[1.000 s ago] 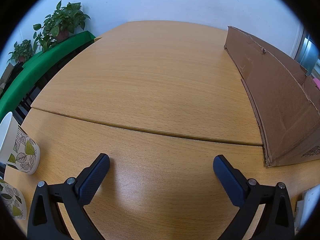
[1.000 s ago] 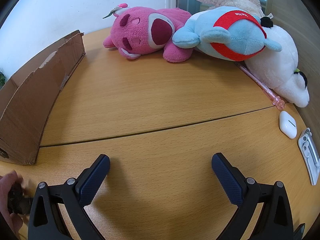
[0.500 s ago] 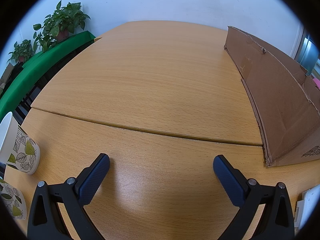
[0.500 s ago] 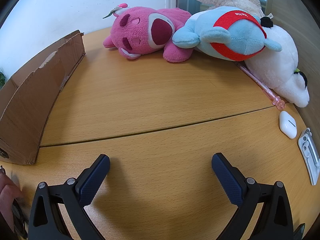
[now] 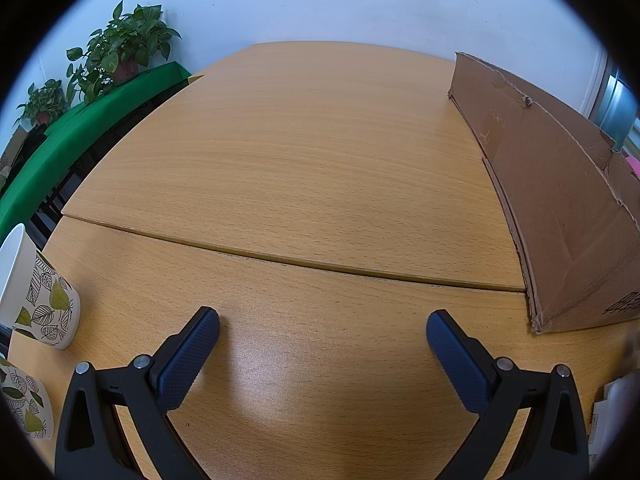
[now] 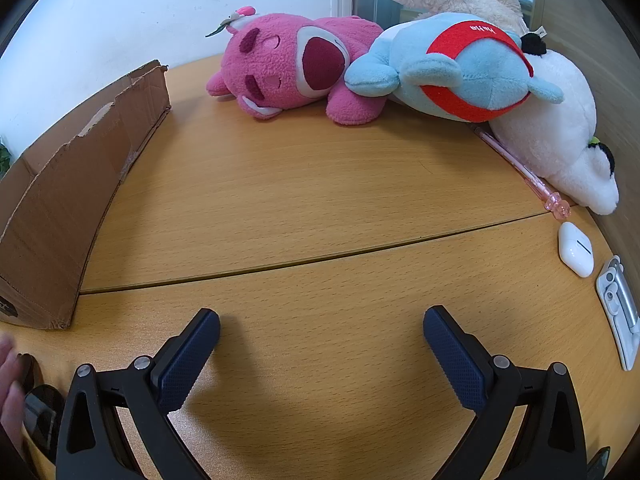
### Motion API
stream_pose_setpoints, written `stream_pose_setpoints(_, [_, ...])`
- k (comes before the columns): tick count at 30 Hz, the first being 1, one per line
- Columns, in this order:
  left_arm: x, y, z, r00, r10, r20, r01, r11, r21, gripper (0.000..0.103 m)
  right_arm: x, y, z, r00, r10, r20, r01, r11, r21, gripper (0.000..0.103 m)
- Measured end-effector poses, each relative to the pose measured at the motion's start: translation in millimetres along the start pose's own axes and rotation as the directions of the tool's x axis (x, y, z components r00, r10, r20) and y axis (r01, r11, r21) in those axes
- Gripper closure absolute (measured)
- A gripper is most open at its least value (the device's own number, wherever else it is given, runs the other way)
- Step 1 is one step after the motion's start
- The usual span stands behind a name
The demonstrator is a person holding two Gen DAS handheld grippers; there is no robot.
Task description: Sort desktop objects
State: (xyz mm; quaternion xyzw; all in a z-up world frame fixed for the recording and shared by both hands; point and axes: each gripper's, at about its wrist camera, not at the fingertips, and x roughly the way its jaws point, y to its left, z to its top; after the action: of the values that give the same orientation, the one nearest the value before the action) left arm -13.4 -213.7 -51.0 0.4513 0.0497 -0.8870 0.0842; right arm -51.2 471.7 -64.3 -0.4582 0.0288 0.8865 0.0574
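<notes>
My left gripper (image 5: pixel 322 330) is open and empty over bare wooden desk. A cardboard box (image 5: pixel 560 208) stands to its right. Two leaf-patterned paper cups (image 5: pixel 40 300) sit at the far left. My right gripper (image 6: pixel 320 328) is open and empty above the desk. Beyond it lie a pink plush bear (image 6: pixel 296 68), a blue and red plush (image 6: pixel 460 68) and a white plush (image 6: pixel 560 136). A pink pen (image 6: pixel 520 168), a white earbud case (image 6: pixel 575 249) and a silver clip object (image 6: pixel 618 312) lie at the right. The box (image 6: pixel 72 200) shows at the left.
Potted plants (image 5: pixel 120 48) on a green ledge stand beyond the desk's left edge. A desk seam (image 5: pixel 280 258) runs across. A hand (image 6: pixel 10 392) with a dark object shows at the lower left of the right wrist view. A white object (image 5: pixel 616 404) lies at the lower right.
Both grippers have stayed still and open. The hand at the lower left of the right wrist view has shifted slightly.
</notes>
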Motion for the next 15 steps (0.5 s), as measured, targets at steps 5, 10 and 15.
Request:
stream_pose_setpoints(5, [0.0, 0.0, 0.0, 1.0, 0.0, 0.0, 0.0, 1.0, 0.0, 0.0, 0.6, 0.1, -0.3, 1.0, 0.0, 0.0, 0.0, 1.0, 0.0, 0.0])
stream_pose_setpoints(10, [-0.3, -0.1, -0.2, 1.0, 0.0, 0.0, 0.0, 1.0, 0.0, 0.0, 0.8, 0.2, -0.4, 1.0, 0.0, 0.0, 0.0, 1.0, 0.0, 0.0])
stream_pose_setpoints(15, [0.0, -0.1, -0.2, 1.0, 0.0, 0.0, 0.0, 1.0, 0.0, 0.0, 0.4, 0.3, -0.2, 1.0, -0.001, 0.0, 0.001, 1.0, 0.0, 0.0])
